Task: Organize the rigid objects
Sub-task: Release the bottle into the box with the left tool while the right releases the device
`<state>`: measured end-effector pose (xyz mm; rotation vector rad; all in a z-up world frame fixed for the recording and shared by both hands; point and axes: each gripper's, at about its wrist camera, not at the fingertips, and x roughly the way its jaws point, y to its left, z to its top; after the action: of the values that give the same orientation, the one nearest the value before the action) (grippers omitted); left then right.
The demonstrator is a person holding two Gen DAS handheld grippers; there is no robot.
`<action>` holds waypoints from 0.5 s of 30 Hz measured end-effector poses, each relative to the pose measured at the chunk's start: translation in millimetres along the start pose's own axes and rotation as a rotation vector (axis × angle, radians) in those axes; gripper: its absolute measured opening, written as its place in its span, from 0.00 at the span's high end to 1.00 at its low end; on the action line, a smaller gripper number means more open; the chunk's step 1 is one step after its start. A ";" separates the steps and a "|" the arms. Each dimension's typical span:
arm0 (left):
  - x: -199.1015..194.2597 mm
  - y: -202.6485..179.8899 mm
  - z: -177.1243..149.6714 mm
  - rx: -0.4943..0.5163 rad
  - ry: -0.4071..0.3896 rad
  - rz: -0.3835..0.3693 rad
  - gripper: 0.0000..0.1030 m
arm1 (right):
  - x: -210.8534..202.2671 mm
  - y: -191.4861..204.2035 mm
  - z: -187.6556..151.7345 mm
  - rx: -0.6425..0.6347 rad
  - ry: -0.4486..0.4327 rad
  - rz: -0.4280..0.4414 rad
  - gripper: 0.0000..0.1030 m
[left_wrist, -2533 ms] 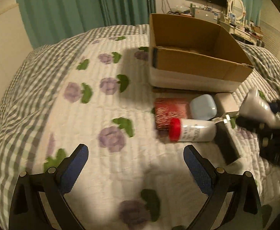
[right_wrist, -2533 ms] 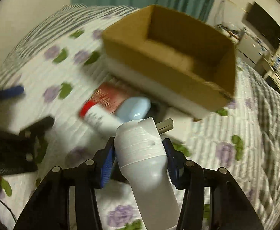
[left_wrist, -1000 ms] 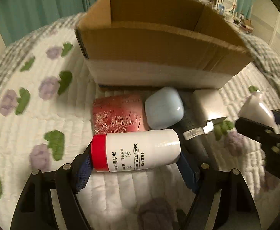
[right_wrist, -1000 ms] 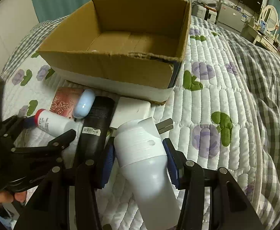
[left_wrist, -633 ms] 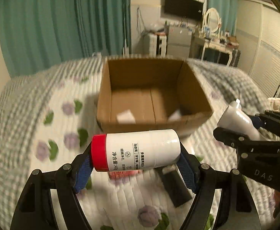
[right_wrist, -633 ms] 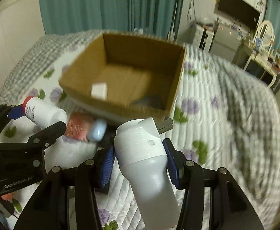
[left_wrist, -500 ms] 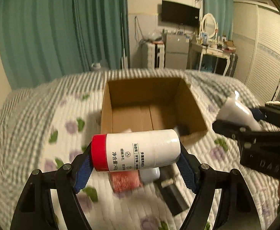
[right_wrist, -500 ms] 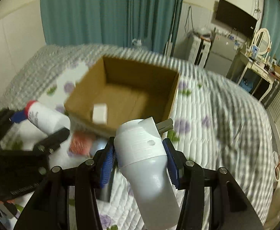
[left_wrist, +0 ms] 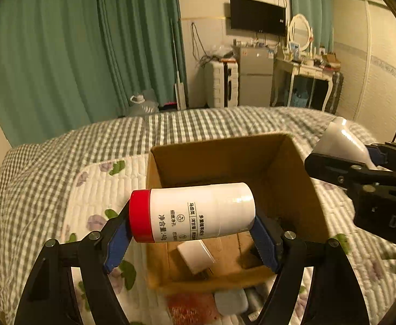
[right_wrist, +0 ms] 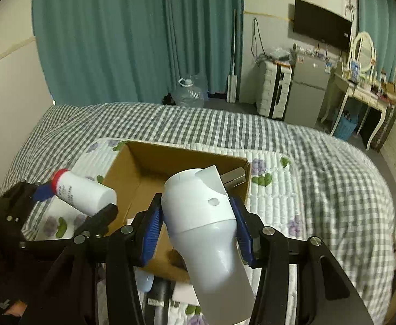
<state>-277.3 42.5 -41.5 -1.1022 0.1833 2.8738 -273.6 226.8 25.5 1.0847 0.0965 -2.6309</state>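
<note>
Holding position above an open cardboard box [left_wrist: 292, 178] on a bed, both grippers carry one item each.

- Left gripper [left_wrist: 192, 233]: blue pads pinch a white bottle with a red cap [left_wrist: 192, 214] end to end, the bottle lying sideways, cap toward the left of its own view. Seen from the right wrist, the same bottle [right_wrist: 83, 189] hangs over the box's left wall.
- Right gripper [right_wrist: 198, 227]: pads pinch the white body of a hair dryer [right_wrist: 200, 216]; its metal plug prongs [right_wrist: 234, 177] point toward the box. From the left wrist, the dryer [left_wrist: 341, 140] shows at the right edge, over the box's right side.
- Box contents: a flat white piece [left_wrist: 195, 254] on the floor; a darker object in the right corner, too dim to identify.
- On the quilt [left_wrist: 100, 189] in front of the box: a red patterned item [left_wrist: 190, 308], a pale blue case [left_wrist: 230, 300], a black cylinder [right_wrist: 157, 300], a white flat box [right_wrist: 184, 292].
- Bedding: floral quilt over a grey checked cover [right_wrist: 333, 168].
- Background: teal curtains [right_wrist: 133, 35], a wall television [right_wrist: 321, 29].
</note>
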 end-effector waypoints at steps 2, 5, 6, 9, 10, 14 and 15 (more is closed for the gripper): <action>16.0 -1.9 -2.9 0.004 0.017 -0.006 0.23 | 16.7 -2.9 -0.2 0.011 0.013 0.002 0.53; 36.8 -8.0 -5.3 0.006 0.039 -0.013 0.23 | 34.3 -11.3 -2.2 0.021 0.020 0.006 0.53; 42.9 -8.2 -8.0 0.004 0.046 -0.019 0.23 | 41.4 -14.0 -2.8 0.022 0.023 0.009 0.53; 59.3 -10.2 -14.7 0.011 0.070 -0.013 0.22 | 55.4 -17.8 -4.2 0.015 0.031 0.005 0.53; 63.3 -10.4 -18.3 0.015 0.077 -0.005 0.22 | 59.2 -20.3 -4.3 0.017 0.032 0.005 0.53; 72.3 -18.0 -24.0 0.048 0.081 0.000 0.21 | 68.5 -26.7 -5.8 0.034 0.034 0.026 0.53; 68.9 -19.1 -24.5 0.056 0.065 0.005 0.21 | 70.1 -28.5 -5.4 0.034 0.035 0.030 0.53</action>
<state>-310.4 59.0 -107.5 -1.1871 0.2690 2.8206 -325.5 237.9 -28.8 1.1347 0.0424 -2.5970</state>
